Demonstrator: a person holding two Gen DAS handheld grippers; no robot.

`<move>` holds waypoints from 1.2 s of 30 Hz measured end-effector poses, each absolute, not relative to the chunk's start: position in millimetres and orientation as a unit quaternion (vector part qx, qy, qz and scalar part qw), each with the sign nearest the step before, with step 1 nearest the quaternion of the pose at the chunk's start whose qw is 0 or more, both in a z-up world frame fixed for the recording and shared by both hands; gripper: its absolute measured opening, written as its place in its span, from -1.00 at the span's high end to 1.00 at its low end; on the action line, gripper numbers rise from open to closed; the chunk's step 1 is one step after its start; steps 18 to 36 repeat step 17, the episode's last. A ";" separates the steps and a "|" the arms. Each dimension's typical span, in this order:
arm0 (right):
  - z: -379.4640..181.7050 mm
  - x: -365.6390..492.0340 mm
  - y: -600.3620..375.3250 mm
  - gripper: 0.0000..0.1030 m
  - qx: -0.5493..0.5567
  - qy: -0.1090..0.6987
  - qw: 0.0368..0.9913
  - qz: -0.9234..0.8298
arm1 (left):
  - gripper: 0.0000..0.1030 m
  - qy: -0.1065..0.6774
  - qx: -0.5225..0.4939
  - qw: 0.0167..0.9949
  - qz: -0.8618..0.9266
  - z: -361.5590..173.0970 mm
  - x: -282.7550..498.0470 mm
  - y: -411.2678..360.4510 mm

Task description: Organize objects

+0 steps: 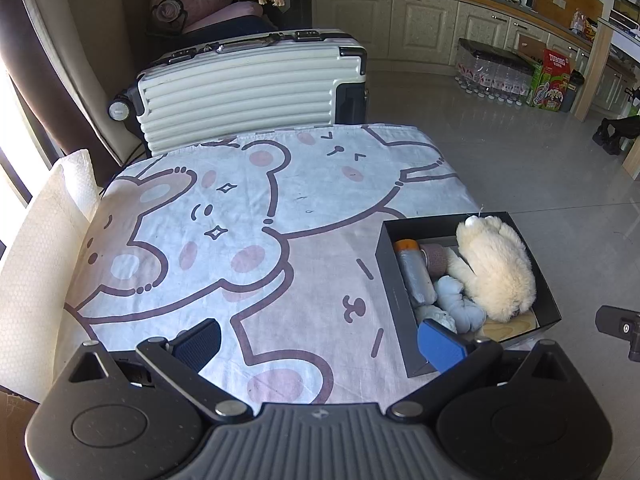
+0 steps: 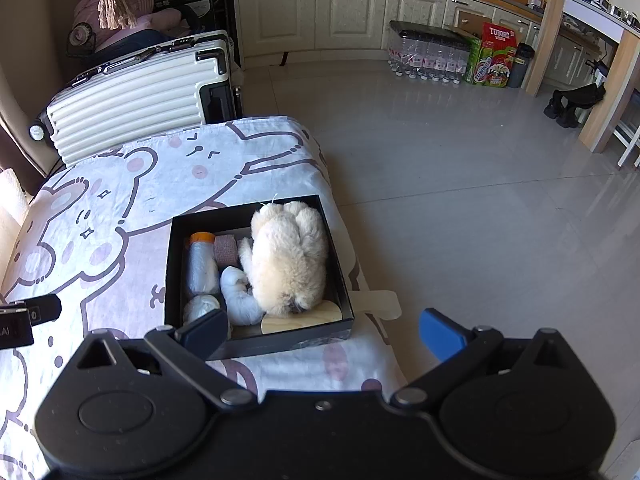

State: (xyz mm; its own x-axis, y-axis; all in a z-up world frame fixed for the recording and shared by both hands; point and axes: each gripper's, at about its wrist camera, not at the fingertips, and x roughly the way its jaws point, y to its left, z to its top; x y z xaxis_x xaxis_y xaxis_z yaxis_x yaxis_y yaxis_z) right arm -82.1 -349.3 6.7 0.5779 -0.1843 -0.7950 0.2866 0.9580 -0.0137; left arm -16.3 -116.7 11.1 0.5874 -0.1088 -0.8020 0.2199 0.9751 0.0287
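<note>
**Worktop and room: contents**

Worktop (image 1: 304, 200): draped in bear-print cloth. Black box (image 2: 171, 264), frame centre in the right view, near the cloth's right edge; holds cream plush toy (image 2: 290, 256), silver bottle (image 2: 202, 268), rolled pale socks (image 2: 240, 296). White suitcase (image 1: 248, 88), upper left. Cream cabinets (image 2: 320, 12), grey tiled floor (image 2: 460, 200). Left claw (image 1: 320, 342) and right claw (image 2: 322, 334): both spread, holding nothing.

An open black box (image 2: 172, 264) sits near the right edge of the cloth-covered counter (image 2: 100, 208), packed full. A cream plush toy (image 2: 290, 260) fills its right half. To the left lie a grey roll with an orange cap (image 2: 201, 266), a pinkish bandage roll (image 2: 226, 250), a pale blue bundled cloth (image 2: 240, 294) and a white wad (image 2: 200, 308), on a wooden piece (image 2: 304, 320).
</note>
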 end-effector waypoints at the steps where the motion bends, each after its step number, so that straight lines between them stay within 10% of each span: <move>1: 6.8 -82.0 -349.4 -1.00 0.058 0.440 0.886 -0.133 | -1.00 0.445 0.062 0.889 -0.092 10.6 -16.2 -116.5; 36: 6.7 -82.3 -350.0 -1.00 0.058 0.440 0.886 -0.132 | -1.00 0.448 0.061 0.887 -0.098 9.8 -16.8 -119.6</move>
